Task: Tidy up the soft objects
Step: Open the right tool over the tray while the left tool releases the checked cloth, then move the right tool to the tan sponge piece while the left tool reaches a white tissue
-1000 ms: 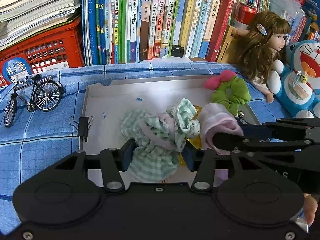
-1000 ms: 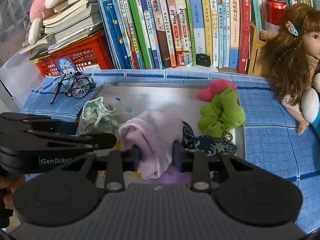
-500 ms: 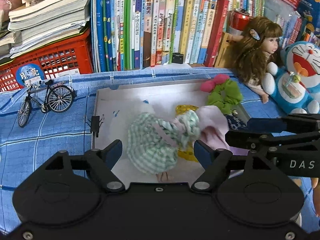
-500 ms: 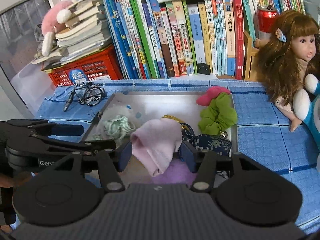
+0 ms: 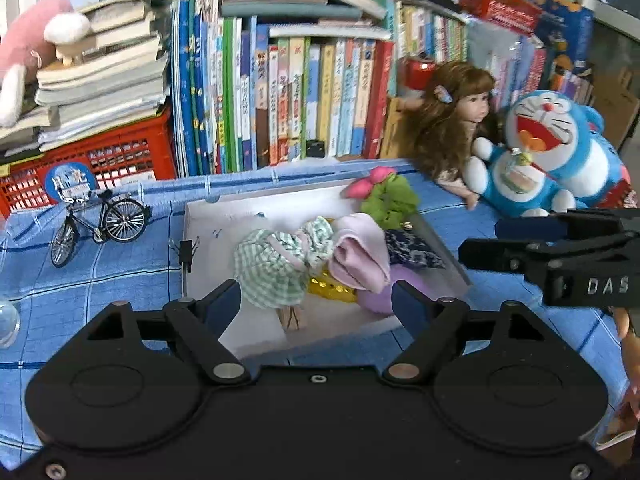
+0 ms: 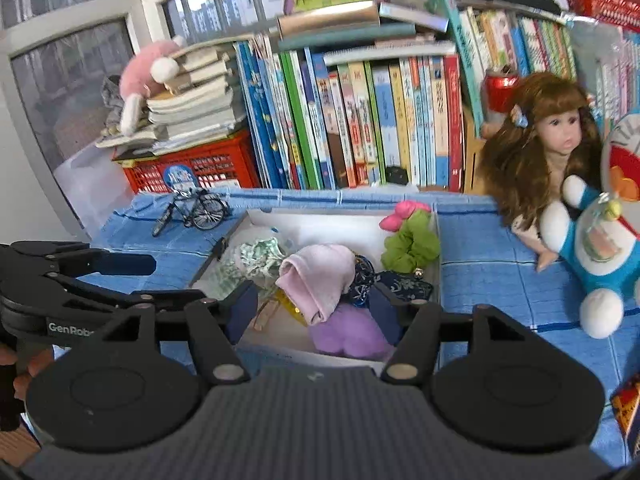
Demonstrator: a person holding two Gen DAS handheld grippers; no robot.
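Observation:
A white tray on the blue checked cloth holds soft things: a green checked cloth bundle, a folded pink cloth, a purple cloth, a dark blue patterned pouch, a yellow item and a green and pink scrunchie. My left gripper is open and empty, above the tray's near edge. My right gripper is open and empty, just short of the pink cloth and the purple cloth. The tray and green bundle show there too.
A model bicycle stands left of the tray. A black binder clip sits on its left rim. A doll and a blue plush cat are at the right. Books and a red crate line the back.
Both grippers opened and let go: the left released the green checked bundle, the right the pink cloth. Both pulled back and up from the tray, where the cloths now lie.

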